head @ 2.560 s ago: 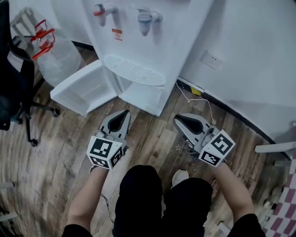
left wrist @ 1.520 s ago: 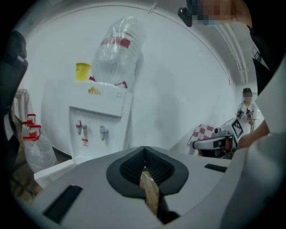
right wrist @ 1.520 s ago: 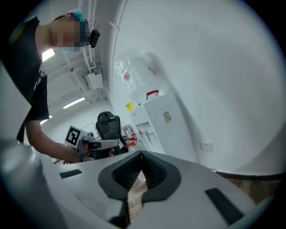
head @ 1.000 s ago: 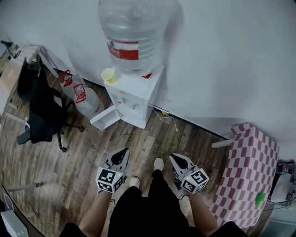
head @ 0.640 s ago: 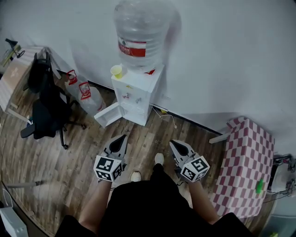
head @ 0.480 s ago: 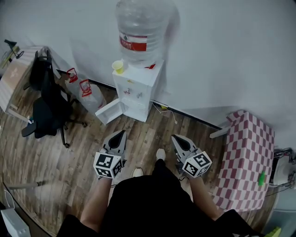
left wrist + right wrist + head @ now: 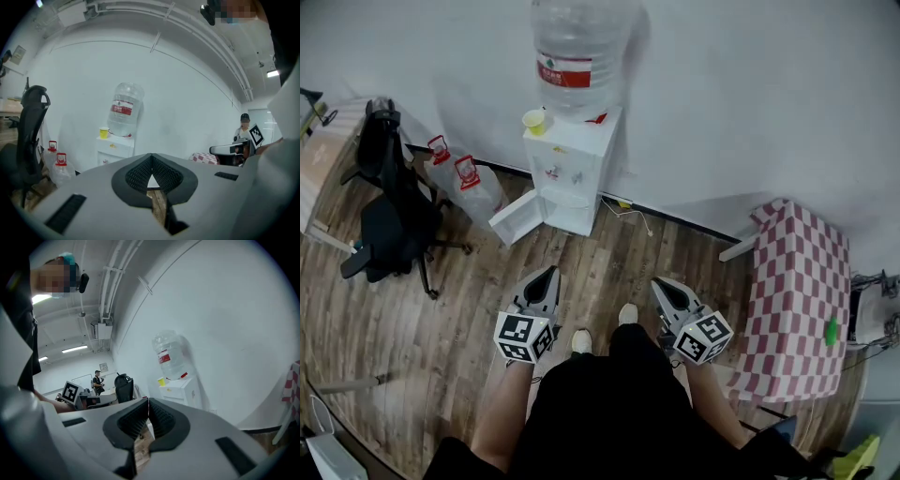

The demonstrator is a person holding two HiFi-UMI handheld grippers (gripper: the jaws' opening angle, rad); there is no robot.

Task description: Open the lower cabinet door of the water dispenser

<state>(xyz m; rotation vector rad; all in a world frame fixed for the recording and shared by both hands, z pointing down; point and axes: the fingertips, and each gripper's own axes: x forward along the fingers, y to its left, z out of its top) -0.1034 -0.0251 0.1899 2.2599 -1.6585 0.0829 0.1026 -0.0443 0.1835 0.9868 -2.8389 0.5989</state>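
The white water dispenser (image 7: 572, 169) stands against the far wall, a big clear bottle (image 7: 577, 56) on top and a yellow cup (image 7: 533, 120) beside it. Its lower cabinet door (image 7: 515, 217) hangs open, swung out to the left. My left gripper (image 7: 546, 277) and right gripper (image 7: 663, 287) are both shut and empty, held over the wooden floor well short of the dispenser. The dispenser (image 7: 115, 150) also shows small in the left gripper view above the shut left gripper (image 7: 151, 159). In the right gripper view the dispenser (image 7: 180, 387) stands behind the shut right gripper (image 7: 147, 403).
A black office chair (image 7: 389, 220) and two water jugs with red handles (image 7: 464, 183) stand left of the dispenser. A table with a red-checked cloth (image 7: 797, 309) is at the right. A cable (image 7: 633, 216) runs along the wall base. A person stands far off (image 7: 243, 129).
The view has pulled back and risen from the dispenser, which now looks smaller and farther away. Both grippers stay shut and have drawn back with me.
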